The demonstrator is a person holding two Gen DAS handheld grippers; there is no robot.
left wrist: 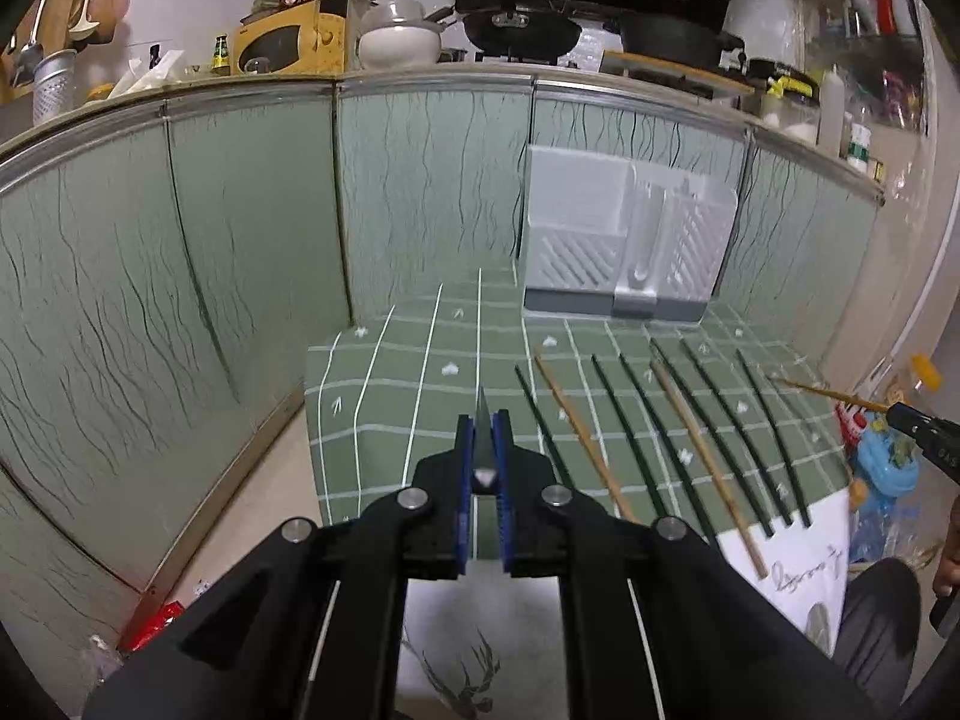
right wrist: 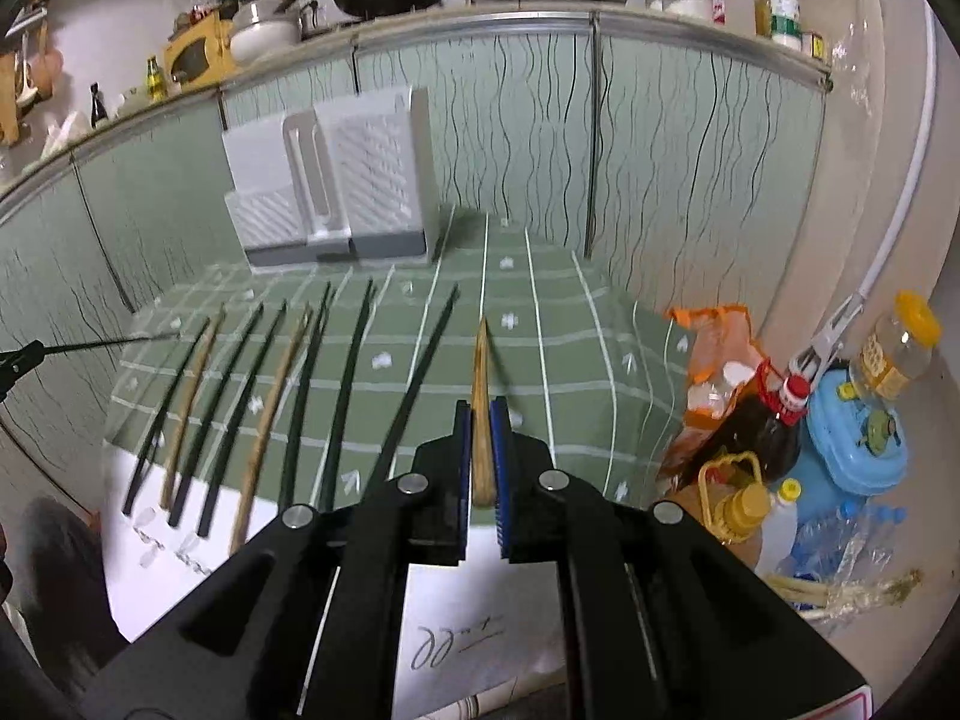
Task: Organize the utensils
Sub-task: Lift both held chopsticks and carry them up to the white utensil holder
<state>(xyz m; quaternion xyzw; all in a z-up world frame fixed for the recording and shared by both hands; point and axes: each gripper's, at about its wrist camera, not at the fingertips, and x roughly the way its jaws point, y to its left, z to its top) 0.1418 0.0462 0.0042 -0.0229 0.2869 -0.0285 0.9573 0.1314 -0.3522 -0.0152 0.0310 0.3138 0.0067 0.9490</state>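
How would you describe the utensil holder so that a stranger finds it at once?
Look at the green checked cloth. At its far edge, against the cabinet doors, stands the white slatted utensil holder on a grey base; the only upright thing there, while the chopsticks lie flat.

A run of pale green cabinet doors (left wrist: 420, 180) with wavy dark lines stands under a long countertop (left wrist: 420, 69) edged in metal, crowded with a yellow microwave (left wrist: 288, 39), a white pot (left wrist: 399, 36), a black wok (left wrist: 522, 30) and jars. The floor (left wrist: 252, 516) is beige. Bottles (right wrist: 750, 438) and a blue plastic container (right wrist: 852, 450) stand by the pale wall (right wrist: 780, 210).
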